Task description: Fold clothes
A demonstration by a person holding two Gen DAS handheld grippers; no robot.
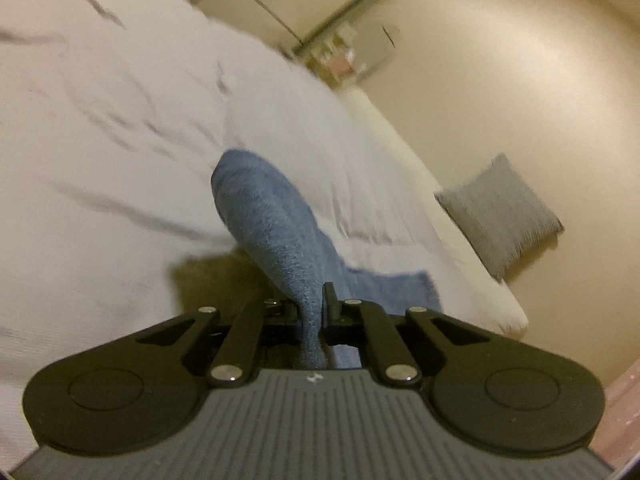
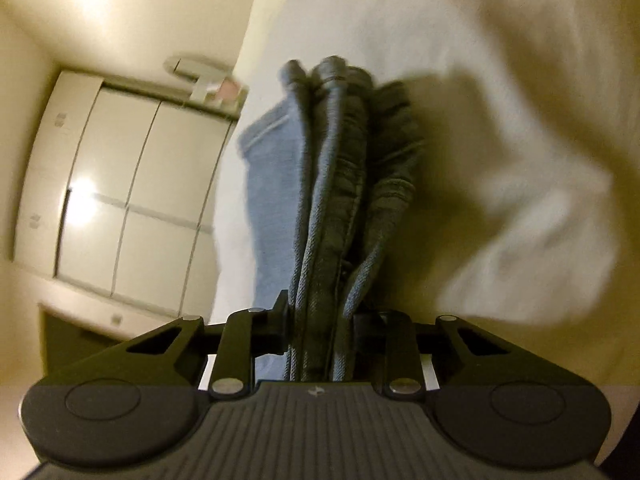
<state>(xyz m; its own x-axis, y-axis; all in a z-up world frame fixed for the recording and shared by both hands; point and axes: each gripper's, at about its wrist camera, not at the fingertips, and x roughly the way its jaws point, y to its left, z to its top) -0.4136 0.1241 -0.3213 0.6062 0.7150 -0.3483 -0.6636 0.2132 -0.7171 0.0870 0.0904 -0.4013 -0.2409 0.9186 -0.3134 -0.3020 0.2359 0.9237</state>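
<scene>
A blue terry-cloth piece (image 1: 272, 220) rises from between the fingers of my left gripper (image 1: 312, 312), which is shut on it above the white bed sheet (image 1: 100, 120). More of the blue cloth (image 1: 392, 288) lies flat on the bed behind the gripper. In the right wrist view, my right gripper (image 2: 320, 316) is shut on a thick bunch of dark grey denim-like garment (image 2: 340, 184), gathered in several folds. A light blue cloth (image 2: 272, 184) lies on the sheet just left of the dark bundle.
A grey cushion (image 1: 500, 216) leans at the bed's edge against the cream wall (image 1: 520, 80). White cabinet doors (image 2: 120, 192) stand beside the bed. The wrinkled white sheet (image 2: 500, 100) spreads to the right of the dark garment.
</scene>
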